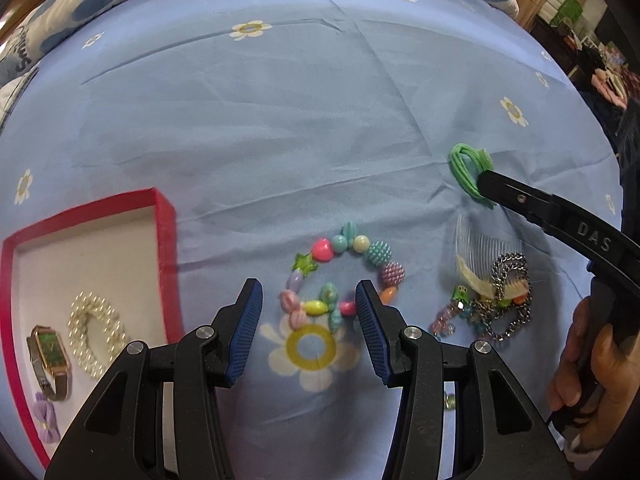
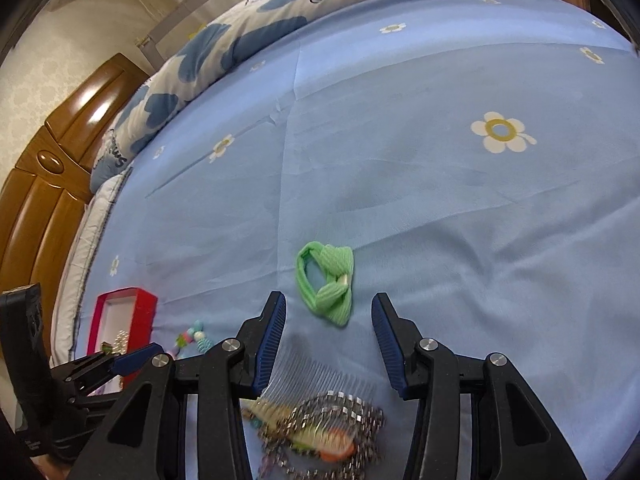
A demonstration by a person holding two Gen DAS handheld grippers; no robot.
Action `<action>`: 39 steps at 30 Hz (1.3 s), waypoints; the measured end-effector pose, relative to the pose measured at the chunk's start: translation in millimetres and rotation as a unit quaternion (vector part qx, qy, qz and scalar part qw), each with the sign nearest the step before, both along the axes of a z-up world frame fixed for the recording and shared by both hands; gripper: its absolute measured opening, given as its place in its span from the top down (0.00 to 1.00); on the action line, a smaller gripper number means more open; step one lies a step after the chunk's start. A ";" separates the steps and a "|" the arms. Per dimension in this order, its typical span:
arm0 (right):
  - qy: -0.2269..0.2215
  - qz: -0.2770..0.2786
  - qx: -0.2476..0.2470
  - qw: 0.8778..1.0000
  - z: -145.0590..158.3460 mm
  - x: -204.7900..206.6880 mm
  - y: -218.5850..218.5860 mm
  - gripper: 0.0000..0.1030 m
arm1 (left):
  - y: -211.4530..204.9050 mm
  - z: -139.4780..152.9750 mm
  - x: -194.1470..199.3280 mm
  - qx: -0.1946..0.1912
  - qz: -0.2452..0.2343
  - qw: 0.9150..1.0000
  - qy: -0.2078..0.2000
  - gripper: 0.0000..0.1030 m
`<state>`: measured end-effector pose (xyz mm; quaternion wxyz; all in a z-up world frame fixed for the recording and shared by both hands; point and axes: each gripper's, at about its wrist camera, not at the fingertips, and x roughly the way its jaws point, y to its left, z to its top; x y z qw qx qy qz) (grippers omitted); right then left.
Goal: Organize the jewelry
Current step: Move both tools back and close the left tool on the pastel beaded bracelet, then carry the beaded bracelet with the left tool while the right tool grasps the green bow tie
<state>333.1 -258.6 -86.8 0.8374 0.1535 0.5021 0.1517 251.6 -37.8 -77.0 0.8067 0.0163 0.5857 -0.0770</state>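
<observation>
Left hand-held gripper [image 1: 309, 312] wide over beaded bracelet [image 1: 344, 276]: light, rigid beads, stretchy; pinch across one bead run. Right hand-held gripper [image 2: 329, 336] wide near soft green hair tie [image 2: 326, 282].

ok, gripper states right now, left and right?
Left gripper: open, holding nothing, above the bead bracelet.
Right gripper: open, holding nothing, just short of the green hair tie.

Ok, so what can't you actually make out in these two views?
- Chain pile: right wrist view, motion-blurred, pieces indistinguishable.
- Box: left wrist view, near corner cut off by the frame edge and left tongs.
- Purple bow: partly cut by the lens edge.
- Small green item: mostly hidden behind the tongs, unidentifiable.
</observation>
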 end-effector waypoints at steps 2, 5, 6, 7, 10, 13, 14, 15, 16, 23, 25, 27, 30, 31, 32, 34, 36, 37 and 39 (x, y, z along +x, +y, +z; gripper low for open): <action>-0.002 0.001 -0.006 1.000 -2.6 2.1 2.4 0.59 | -5.8 -4.0 2.3 0.011 -0.008 1.000 0.000 0.59; -0.005 0.002 -0.020 1.000 -4.4 2.9 5.2 0.71 | -11.7 -6.8 2.1 0.017 -0.022 1.000 -0.003 0.70; -0.004 0.002 -0.020 1.000 -5.4 2.7 5.2 0.82 | -13.6 -6.5 1.6 0.015 -0.029 0.999 -0.004 0.81; -0.003 0.001 -0.018 1.000 -6.2 2.1 4.5 0.84 | -17.2 -6.1 1.7 0.012 -0.036 0.999 -0.005 0.84; -0.009 -0.003 -0.017 1.000 -5.5 -0.8 2.5 0.87 | -21.4 -4.4 -1.2 0.012 -0.047 0.999 -0.011 0.92; -0.012 -0.010 -0.009 1.000 -2.0 -5.9 -3.1 0.87 | -18.0 -2.9 -2.8 0.000 -0.043 0.999 -0.012 0.92; -0.014 -0.012 -0.005 1.000 0.3 -8.8 -5.5 0.87 | -16.5 -2.1 -4.2 -0.005 -0.041 0.999 -0.012 0.92; -0.015 -0.013 -0.002 1.000 1.8 -10.2 -6.4 0.87 | -14.5 -1.1 -5.6 -0.010 -0.038 0.999 -0.012 0.92; -0.017 -0.015 0.002 1.000 4.5 -12.5 -8.0 0.87 | -12.6 0.3 -7.1 -0.016 -0.035 0.999 -0.013 0.92; -0.030 -0.019 0.033 0.999 25.3 -32.2 -16.1 0.88 | -0.6 23.2 -24.7 -0.052 -0.019 0.998 -0.030 0.92; -0.034 -0.017 0.041 0.998 32.0 -40.6 -15.4 0.87 | 4.0 31.5 -31.1 -0.061 -0.015 0.997 -0.036 0.92; -0.038 -0.013 0.049 0.998 38.5 -49.4 -13.5 0.87 | 7.5 39.3 -36.9 -0.068 -0.011 0.997 -0.042 0.92; -0.041 -0.007 0.063 0.997 45.9 -61.9 -9.2 0.88 | 15.3 51.0 -47.0 -0.078 -0.004 0.996 -0.052 0.92; -0.042 -0.005 0.065 0.997 47.8 -65.1 -7.1 0.88 | 18.2 55.2 -50.8 -0.081 -0.002 0.995 -0.055 0.92; -0.043 -0.001 0.068 0.997 49.8 -69.1 -3.6 0.88 | 20.8 59.2 -54.6 -0.085 0.001 0.995 -0.059 0.92; -0.044 0.006 0.072 0.996 52.8 -77.6 2.2 0.88 | 27.0 68.1 -63.2 -0.090 0.005 0.994 -0.066 0.92; -0.044 0.012 0.075 0.996 55.0 -85.9 7.5 0.88 | 32.5 74.3 -69.0 -0.093 0.009 0.993 -0.072 0.92; -0.044 0.015 0.076 0.996 56.1 -89.5 10.3 0.88 | 35.8 77.8 -73.0 -0.095 0.011 0.993 -0.076 0.92; -0.044 0.021 0.078 0.996 58.2 -95.9 15.4 0.87 | 42.3 83.1 -79.8 -0.098 0.016 0.992 -0.081 0.92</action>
